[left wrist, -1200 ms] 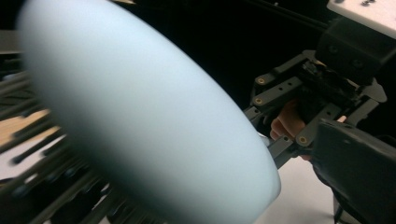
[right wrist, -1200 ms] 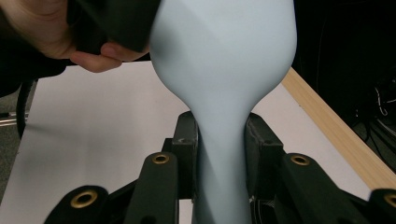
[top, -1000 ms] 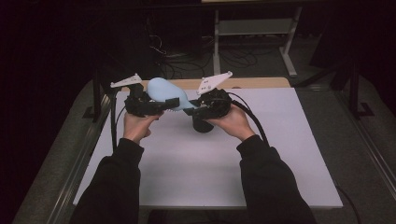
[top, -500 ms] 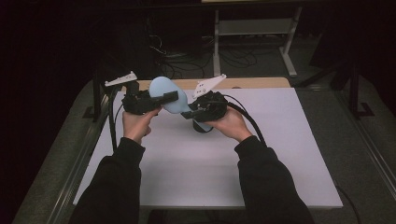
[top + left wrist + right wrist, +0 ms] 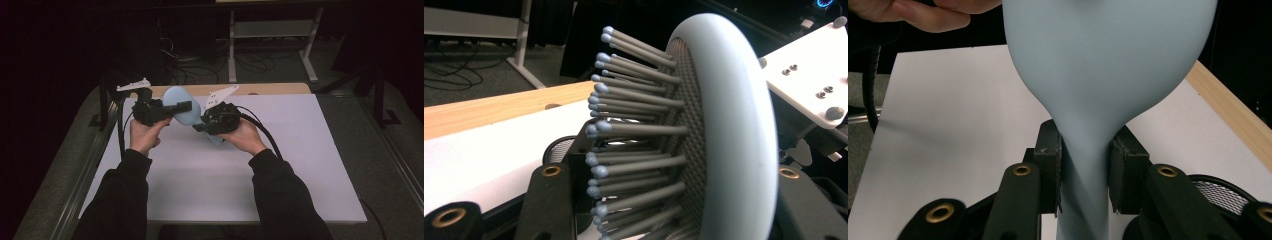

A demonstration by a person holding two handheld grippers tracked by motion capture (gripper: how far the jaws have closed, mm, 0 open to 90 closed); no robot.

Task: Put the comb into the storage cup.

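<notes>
Right hand-held gripper (image 5: 1083, 175) is clamping the hairbrush (image 5: 182, 107) by its neck above the desk (image 5: 300, 165). Left hand-held gripper (image 5: 172, 107), jaws just closing, is squeezing the head. Risk: opposing pulls twisting the brush loose, bristles (image 5: 634, 130) bending.

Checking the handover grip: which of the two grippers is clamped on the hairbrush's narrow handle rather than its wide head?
The right gripper: its jaws pinch the hairbrush at the handle neck, while the left gripper grips the bristled head.

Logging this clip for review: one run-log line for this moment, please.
pale blue plastic hairbrush held above white table | right hand-held gripper: shut on handle | left hand-held gripper: just closed on head
</notes>
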